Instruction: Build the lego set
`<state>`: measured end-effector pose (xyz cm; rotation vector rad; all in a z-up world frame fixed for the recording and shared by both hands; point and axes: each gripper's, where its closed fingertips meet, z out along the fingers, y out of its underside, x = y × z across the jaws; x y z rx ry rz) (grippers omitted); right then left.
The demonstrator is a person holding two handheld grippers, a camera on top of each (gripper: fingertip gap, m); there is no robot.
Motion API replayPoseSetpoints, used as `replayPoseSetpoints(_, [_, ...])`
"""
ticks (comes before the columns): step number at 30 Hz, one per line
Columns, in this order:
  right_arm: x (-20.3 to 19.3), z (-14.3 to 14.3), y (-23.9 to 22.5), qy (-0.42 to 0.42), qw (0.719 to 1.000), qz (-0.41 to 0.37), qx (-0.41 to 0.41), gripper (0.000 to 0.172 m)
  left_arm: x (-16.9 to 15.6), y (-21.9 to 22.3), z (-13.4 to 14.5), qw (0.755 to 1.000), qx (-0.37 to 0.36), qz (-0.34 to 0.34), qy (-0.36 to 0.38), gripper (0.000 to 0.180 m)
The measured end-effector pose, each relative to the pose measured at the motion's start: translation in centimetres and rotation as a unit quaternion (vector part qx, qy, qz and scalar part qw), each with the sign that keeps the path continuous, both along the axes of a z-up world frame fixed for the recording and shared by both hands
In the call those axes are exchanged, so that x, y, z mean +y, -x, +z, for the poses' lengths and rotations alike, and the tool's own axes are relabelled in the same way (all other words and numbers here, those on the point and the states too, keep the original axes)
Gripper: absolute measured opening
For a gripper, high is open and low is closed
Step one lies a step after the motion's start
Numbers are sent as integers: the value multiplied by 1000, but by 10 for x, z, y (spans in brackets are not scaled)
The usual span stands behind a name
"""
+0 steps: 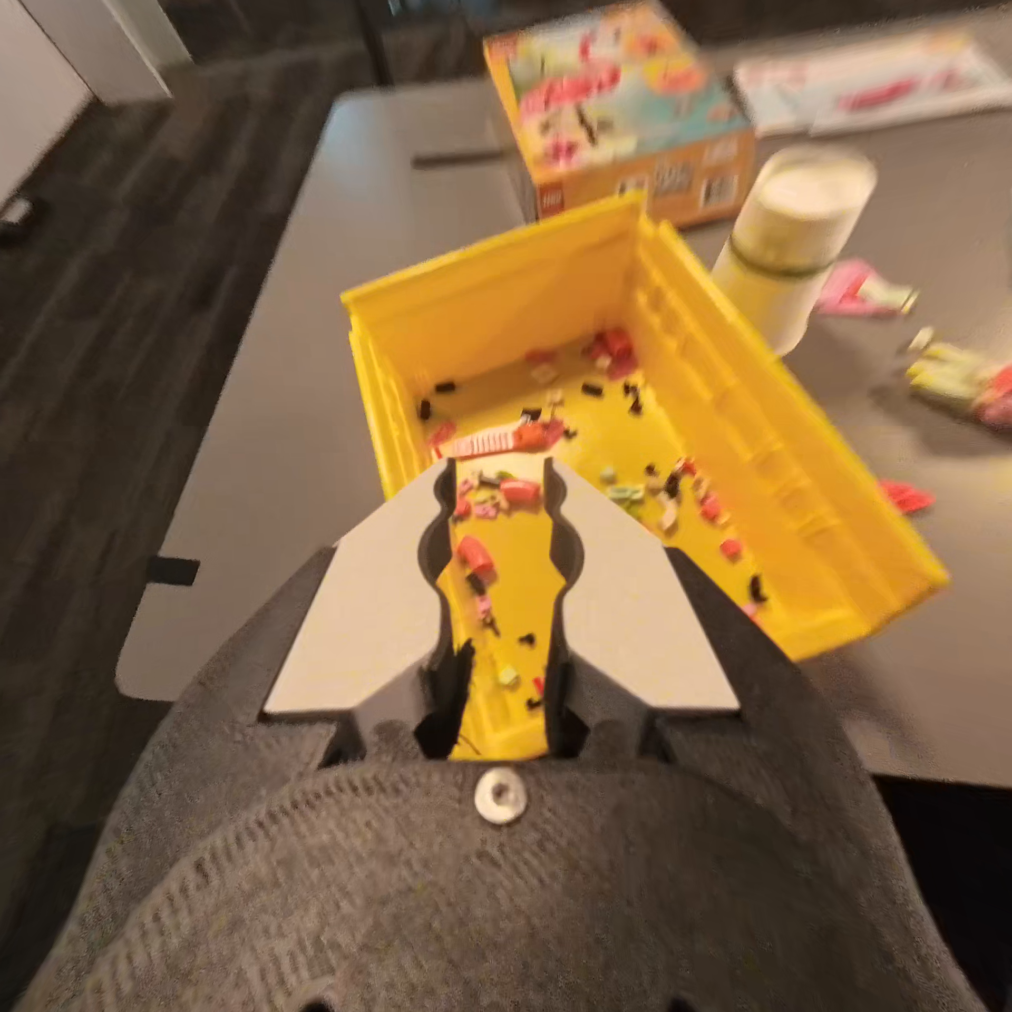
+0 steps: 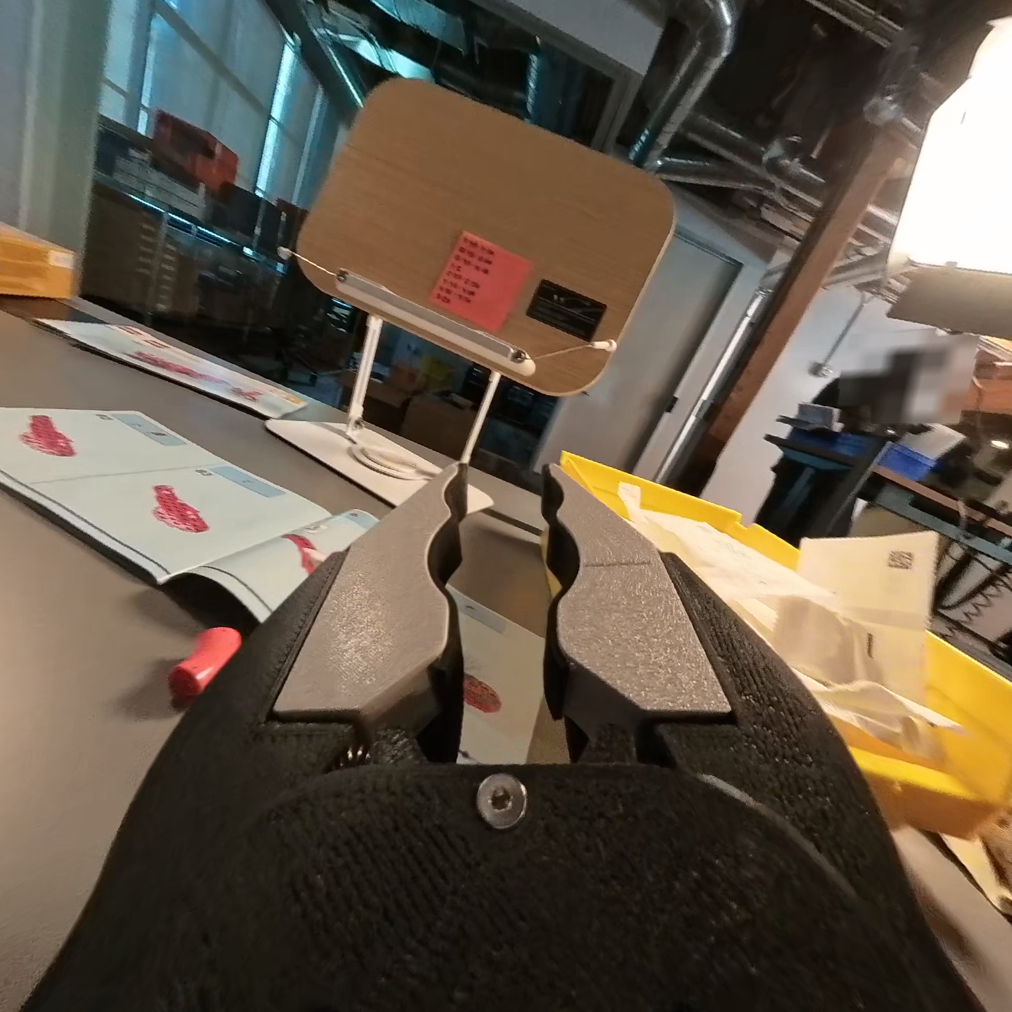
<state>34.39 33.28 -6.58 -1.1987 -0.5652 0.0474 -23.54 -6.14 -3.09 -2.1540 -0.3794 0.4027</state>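
left view only: yellow bin (image 1: 493, 317) of small bricks (image 1: 515, 490) (blurred)
right view only: wooden stand (image 2: 487, 219), booklet (image 2: 137, 482)
tongs: left gripper (image 1: 499, 465), right gripper (image 2: 501, 471) both parted, bare

My left view smeared by blur, small bricks (image 1: 547, 482) in the yellow bin (image 1: 493, 328) too soft to tell apart, second yellow bin (image 2: 931, 755) cut off at right, red piece (image 2: 202, 660) partly behind my right tool (image 2: 501, 476), mosaic patch over someone far right.
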Motion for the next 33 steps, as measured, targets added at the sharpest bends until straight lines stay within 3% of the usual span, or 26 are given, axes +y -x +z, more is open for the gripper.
replayPoseSetpoints(3, [5,-1,-10,4,999,-37,0,23,5,12,-34,994,-29,-37,99,28])
replayPoseSetpoints(6, [8,-1,-19,6,998,-68,3,22,13,8,-59,977,-49,-110,178,2])
replayPoseSetpoints(9, [11,-2,-25,12,996,-92,6,22,11,0,-79,940,-43,-184,283,0])
replayPoseSetpoints(12, [17,-7,-28,25,993,-113,-4,22,2,-11,-100,888,-53,-251,381,0])
replayPoseSetpoints(17, [20,-9,-36,34,988,-148,-3,21,-15,-21,-127,812,-63,-315,487,0])
replayPoseSetpoints(19, [21,-10,-37,35,987,-157,-3,20,-9,-35,-131,802,-78,-353,475,0])
replayPoseSetpoints(23, [22,-11,-37,37,985,-166,-13,20,27,-48,-129,835,-75,-373,398,0])
replayPoseSetpoints(25, [22,-12,-36,37,985,-170,-18,20,36,-58,-126,839,-95,-390,367,0])
replayPoseSetpoints(27, [23,-12,-36,37,984,-172,-22,20,37,-68,-127,832,-113,-411,354,0])
replayPoseSetpoints(33, [24,-13,-38,40,983,-177,-24,19,25,-105,-138,775,-101,-526,335,0])
